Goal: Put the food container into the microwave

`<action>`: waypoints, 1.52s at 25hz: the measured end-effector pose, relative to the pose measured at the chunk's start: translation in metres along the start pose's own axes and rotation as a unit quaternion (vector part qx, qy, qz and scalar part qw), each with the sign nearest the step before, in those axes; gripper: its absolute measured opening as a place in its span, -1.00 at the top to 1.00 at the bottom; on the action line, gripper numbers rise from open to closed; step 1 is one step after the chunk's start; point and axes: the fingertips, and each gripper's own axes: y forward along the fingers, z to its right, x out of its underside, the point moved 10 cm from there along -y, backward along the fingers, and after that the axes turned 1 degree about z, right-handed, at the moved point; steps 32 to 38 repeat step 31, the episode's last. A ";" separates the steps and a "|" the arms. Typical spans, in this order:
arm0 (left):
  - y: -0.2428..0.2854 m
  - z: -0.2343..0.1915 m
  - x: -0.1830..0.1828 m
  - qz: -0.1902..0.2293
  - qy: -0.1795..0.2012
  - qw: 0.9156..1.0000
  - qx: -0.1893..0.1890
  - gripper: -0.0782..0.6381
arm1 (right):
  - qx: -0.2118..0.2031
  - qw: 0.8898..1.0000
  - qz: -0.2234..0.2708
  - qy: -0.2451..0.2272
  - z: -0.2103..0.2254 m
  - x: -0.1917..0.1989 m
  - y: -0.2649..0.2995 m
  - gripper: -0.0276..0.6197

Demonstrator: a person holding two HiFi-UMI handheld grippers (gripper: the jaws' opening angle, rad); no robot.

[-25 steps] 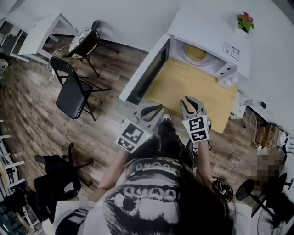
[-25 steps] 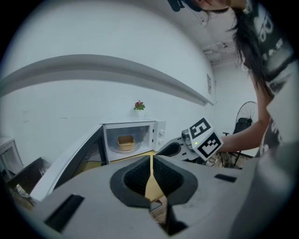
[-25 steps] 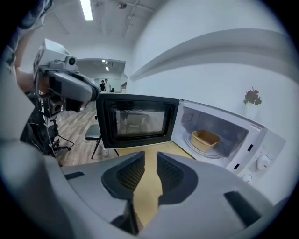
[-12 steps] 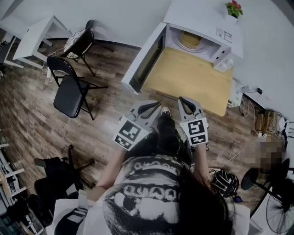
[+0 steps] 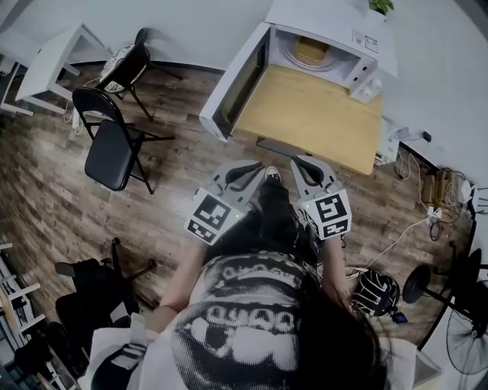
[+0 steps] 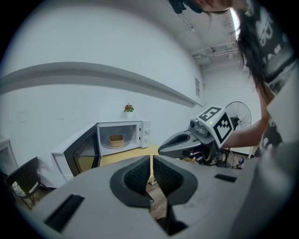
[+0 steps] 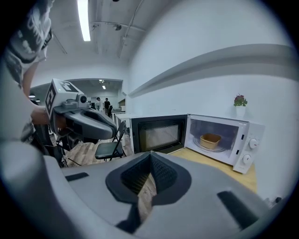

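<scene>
So the food container [image 5: 311, 50] is already sitting inside the microwave [image 5: 324, 14], on the glass turntable and roughly in the middle of the cavity. You can see it best from the right gripper view [image 7: 210, 139]. The microwave door [image 5: 235, 82] is swung wide open to the left, and the wooden table [image 5: 316, 126] in front of it is bare. Both my grippers are held back by the person's body, well apart from the table. The left gripper [image 5: 248, 174] has its jaws pressed together with just a hairline slit between them and nothing in it. Same for the right gripper [image 5: 309, 169]: tips meeting, nothing held. As for handling, the container looks like a tan paper-type tub with no lid that I can make out. My guess is it's light, with thin walls that would buckle if you squeeze hard. If it needs a nudge or a re-grab, I'd pinch one side of the wall just under the rim, gently, and keep it level in case there's food inside. To me the placing looks done, and the open door is the only thing left.
</scene>
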 end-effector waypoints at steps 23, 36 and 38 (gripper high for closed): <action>-0.016 0.011 0.004 0.012 0.000 1.000 -0.008 0.74 | -0.011 1.000 0.005 0.020 -0.012 0.003 -0.011 0.90; -0.003 0.015 -0.002 0.013 0.004 1.000 0.006 0.74 | -0.003 1.000 0.002 0.028 0.000 0.006 -0.017 0.90; -0.003 0.015 -0.002 0.013 0.004 1.000 0.006 0.74 | -0.003 1.000 0.002 0.028 0.000 0.006 -0.017 0.90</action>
